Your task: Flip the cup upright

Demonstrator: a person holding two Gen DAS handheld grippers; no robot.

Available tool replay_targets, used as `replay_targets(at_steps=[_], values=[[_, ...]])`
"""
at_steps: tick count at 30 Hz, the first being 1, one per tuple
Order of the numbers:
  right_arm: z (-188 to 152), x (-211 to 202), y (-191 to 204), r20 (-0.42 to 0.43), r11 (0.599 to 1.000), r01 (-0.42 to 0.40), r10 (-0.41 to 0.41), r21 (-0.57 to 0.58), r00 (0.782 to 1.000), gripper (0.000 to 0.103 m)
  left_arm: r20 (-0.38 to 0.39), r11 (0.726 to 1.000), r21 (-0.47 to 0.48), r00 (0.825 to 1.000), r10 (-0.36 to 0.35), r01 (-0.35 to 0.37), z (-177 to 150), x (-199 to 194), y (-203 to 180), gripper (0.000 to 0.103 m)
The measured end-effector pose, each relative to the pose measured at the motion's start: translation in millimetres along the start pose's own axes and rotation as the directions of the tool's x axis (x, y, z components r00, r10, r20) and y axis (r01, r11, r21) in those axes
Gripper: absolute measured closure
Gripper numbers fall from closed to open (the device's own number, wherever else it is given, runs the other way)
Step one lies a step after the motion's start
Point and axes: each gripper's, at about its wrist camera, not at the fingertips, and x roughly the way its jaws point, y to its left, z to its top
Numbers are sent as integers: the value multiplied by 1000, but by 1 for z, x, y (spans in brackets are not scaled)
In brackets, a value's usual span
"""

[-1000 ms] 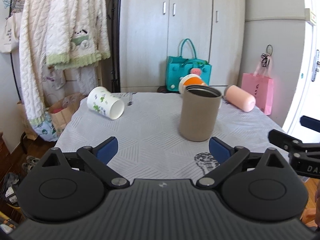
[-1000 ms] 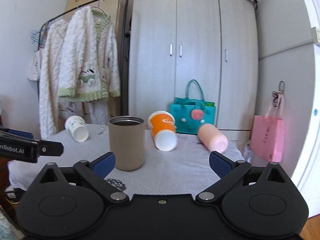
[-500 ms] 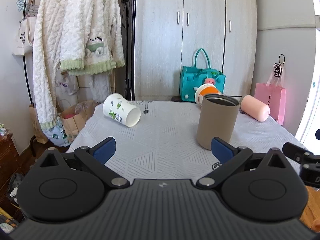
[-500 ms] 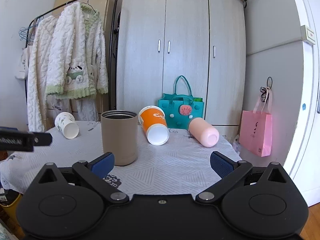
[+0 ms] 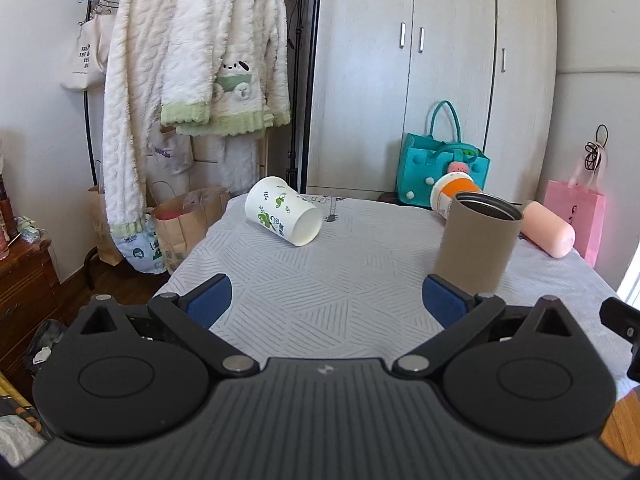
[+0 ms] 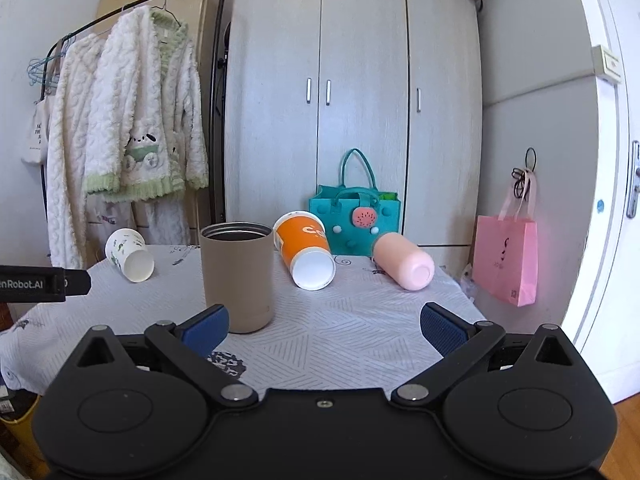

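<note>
A white paper cup with green prints lies on its side at the table's far left. An orange paper cup lies on its side behind a tan tumbler, which stands upright. A pink cup lies on its side at the far right. My left gripper is open and empty, above the table's near edge. My right gripper is open and empty, near the tumbler's right.
The table has a grey patterned cloth. A teal bag and a wardrobe stand behind it. A pink bag hangs at the right. A rack with white robes and paper bags stand at the left.
My left gripper has drawn back and swung left, so the tumbler now sits at its right finger. My right gripper has drawn back slightly. The cups have not moved.
</note>
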Motion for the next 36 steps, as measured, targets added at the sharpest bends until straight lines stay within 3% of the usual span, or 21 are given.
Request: replay_targets(at_steps=[13, 19, 24, 33, 36], values=[[-5, 6, -1, 0, 998, 56, -56, -5, 998, 0, 20, 992, 118, 998, -54, 51, -12, -3, -15, 0], [-7, 7, -4, -11, 999, 48, -48, -6, 999, 0, -1, 992, 105, 998, -69, 69, -13, -1, -18, 0], [-8, 10, -5, -22, 998, 55, -55, 0, 998, 0, -44, 994, 106, 999, -27, 31, -13, 8, -19, 0], [-9, 10, -1, -21, 998, 59, -59, -11, 998, 0, -15, 997, 80, 1000, 21, -20, -11, 7, -16, 0], [-10, 9, 0, -22, 998, 60, -61, -16, 998, 0, -20, 997, 72, 1000, -11, 12, -11, 5, -14, 0]])
